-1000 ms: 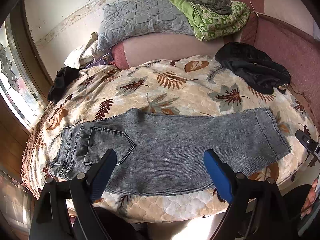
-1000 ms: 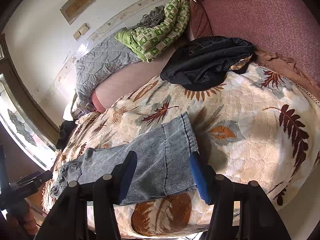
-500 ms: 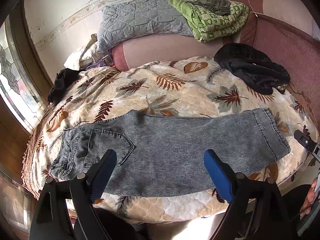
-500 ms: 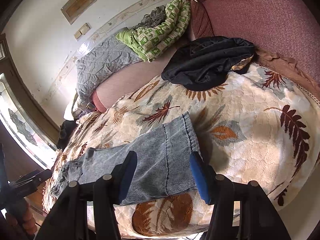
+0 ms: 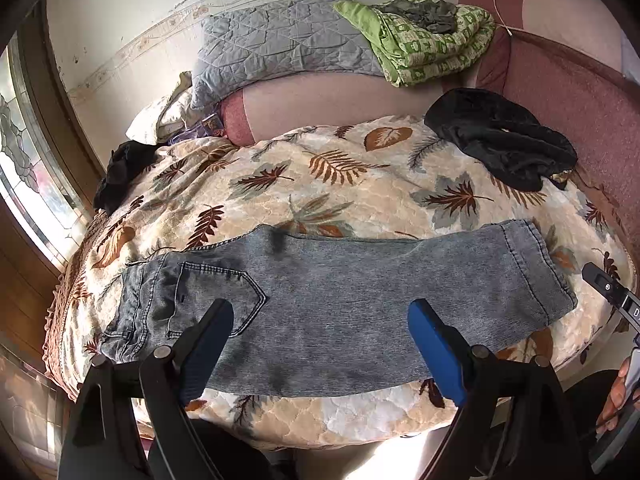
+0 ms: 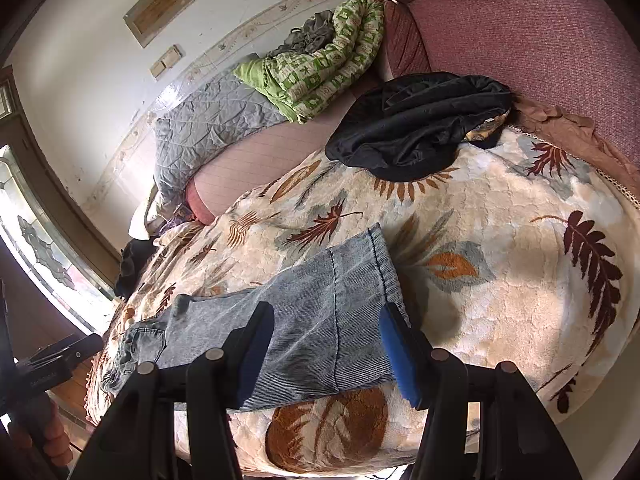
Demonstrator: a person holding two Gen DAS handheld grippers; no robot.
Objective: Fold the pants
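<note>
On the blanket, jeans unmoved (grippers nearer)

- Strong daylight comes through the leaded patterned-glass window at nine o'clock in both views; its panes are blown out to white.
- The cream leaf-print plush blanket is brightly lit, with a sunlit glare patch at its six o'clock edge in the left wrist view.
- Dark blotchy shadows fall on the grey-blue washed denim pants near the pocket.
- Fisheye distortion bows the wall border and blanket; corners vignette to black.
- Focus is sharp centrally, softening toward the rims.
</note>
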